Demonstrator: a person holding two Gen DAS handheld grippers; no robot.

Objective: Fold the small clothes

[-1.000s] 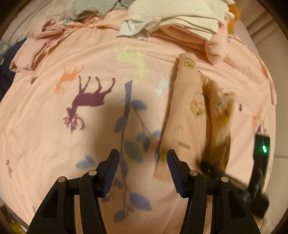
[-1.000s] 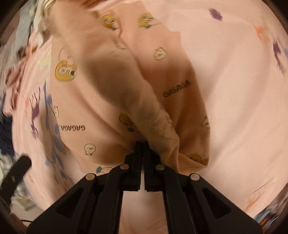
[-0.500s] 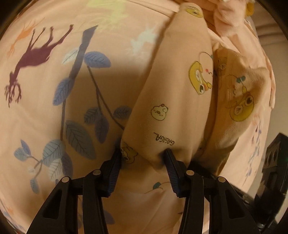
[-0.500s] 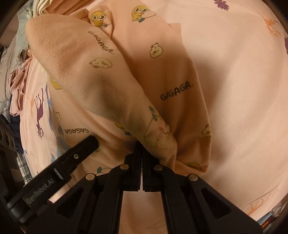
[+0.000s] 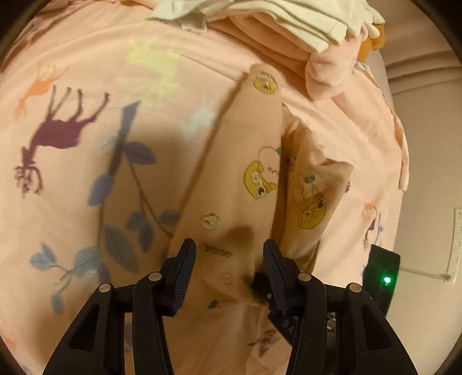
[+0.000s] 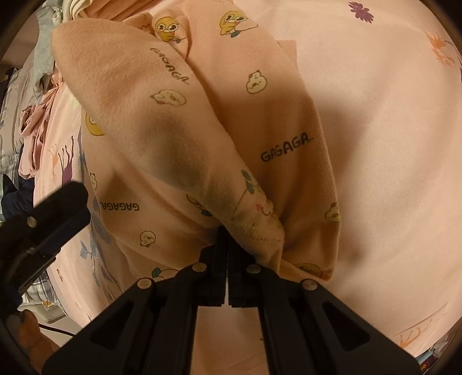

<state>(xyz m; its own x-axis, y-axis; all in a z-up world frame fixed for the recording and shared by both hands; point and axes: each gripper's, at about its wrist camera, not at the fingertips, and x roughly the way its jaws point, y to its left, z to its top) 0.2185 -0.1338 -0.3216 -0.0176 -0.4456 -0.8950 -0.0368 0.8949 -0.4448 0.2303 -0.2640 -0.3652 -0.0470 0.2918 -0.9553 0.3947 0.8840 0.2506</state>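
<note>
Black and ridged, the pads of the right hand-held gripper are pressed together on a hemmed edge of the small peach garment, lifting that part into a raised fold that drapes away from the fingers. The rest of the garment, printed with yellow cartoon animals and the word GAGAGA, lies flat on the bed sheet beneath and to both sides of the fold.

The left hand-held gripper points steeply down over the near end of the same garment. Its jaws have just been closing a little and now stand partly apart, with the peach cloth lying between them; the blue-black pads do not visibly press on it. Just to the right of its right finger, the tip of the other gripper shows, holding the bunched fold.

From this view the garment stretches away as a long strip, with the lifted part beside it on the right. Around it spreads the pink sheet with purple deer and blue leaf prints. At the far edge sits a stack of folded clothes, cream on top of pink.
</note>
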